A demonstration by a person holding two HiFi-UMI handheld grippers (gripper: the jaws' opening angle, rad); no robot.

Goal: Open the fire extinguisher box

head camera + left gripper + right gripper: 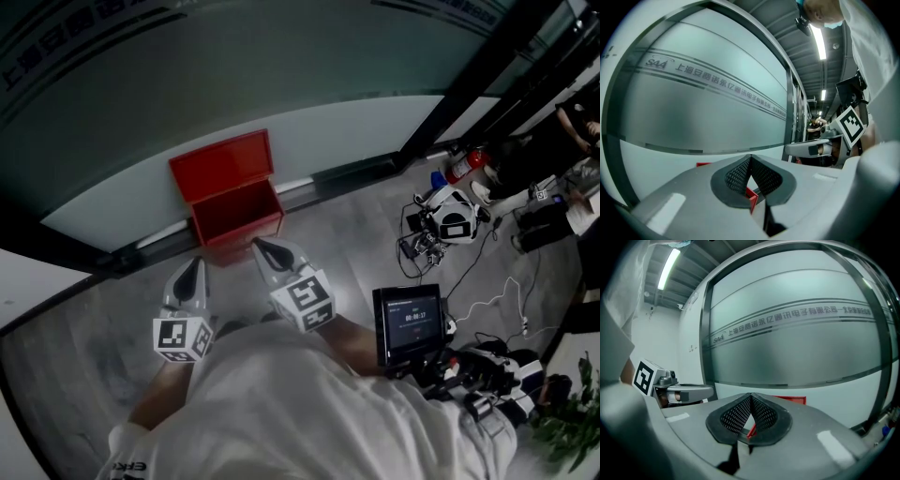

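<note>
The red fire extinguisher box stands on the floor against the frosted glass wall, its lid raised upright and the inside showing. My left gripper hangs just short of the box's front left, shut with nothing in it. My right gripper is shut too and empty, its tip close to the box's front edge. In the left gripper view the pads meet, and a red edge of the box shows below them. The right gripper view shows its pads closed, with the red lid behind.
A red fire extinguisher lies at the right near a dark door frame. A white device with cables, a small screen and a plant fill the right side. The person's white sleeves fill the foreground.
</note>
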